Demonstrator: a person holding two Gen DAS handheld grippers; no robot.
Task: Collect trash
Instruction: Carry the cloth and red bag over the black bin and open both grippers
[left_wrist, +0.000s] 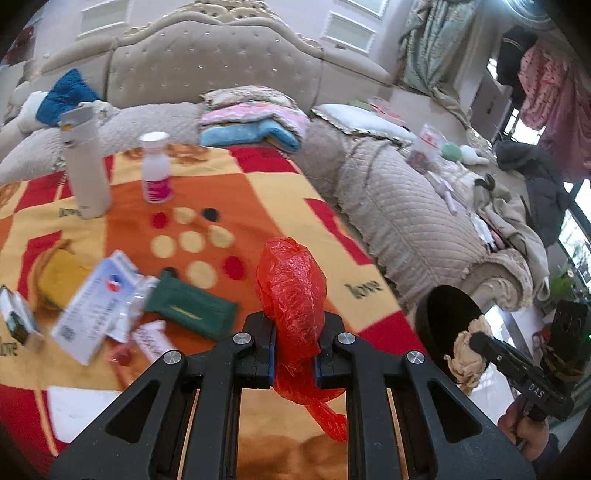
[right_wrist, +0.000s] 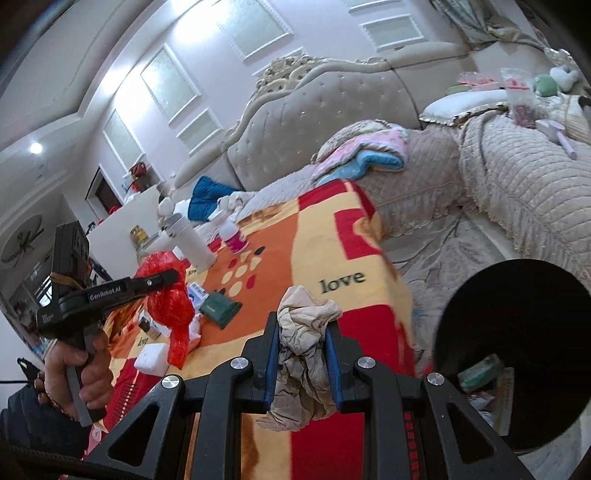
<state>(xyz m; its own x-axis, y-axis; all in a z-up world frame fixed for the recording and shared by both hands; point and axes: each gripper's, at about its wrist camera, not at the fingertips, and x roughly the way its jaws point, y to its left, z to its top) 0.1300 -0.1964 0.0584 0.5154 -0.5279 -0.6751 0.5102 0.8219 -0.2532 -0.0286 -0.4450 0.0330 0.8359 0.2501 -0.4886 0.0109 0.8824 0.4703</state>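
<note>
My left gripper (left_wrist: 294, 343) is shut on a crumpled red plastic bag (left_wrist: 291, 295), held above the table's right part. The bag also shows in the right wrist view (right_wrist: 168, 299). My right gripper (right_wrist: 302, 354) is shut on a crumpled beige tissue (right_wrist: 303, 332), beside the table's right edge. A black round bin (right_wrist: 513, 328) stands on the floor just right of it, with some trash inside. In the left wrist view the bin (left_wrist: 448, 317) sits off the table's right corner with the right gripper (left_wrist: 476, 339) and tissue (left_wrist: 467, 358) at its mouth.
On the orange-red blanket-covered table (left_wrist: 258, 192) stand a white flask (left_wrist: 85, 166) and a white pill bottle (left_wrist: 157, 170). A white medicine box (left_wrist: 96, 302), a green pouch (left_wrist: 192, 306), small wrappers (left_wrist: 151, 339) and a white sponge (right_wrist: 151, 358) lie near the front. A beige sofa (left_wrist: 406, 206) surrounds the table.
</note>
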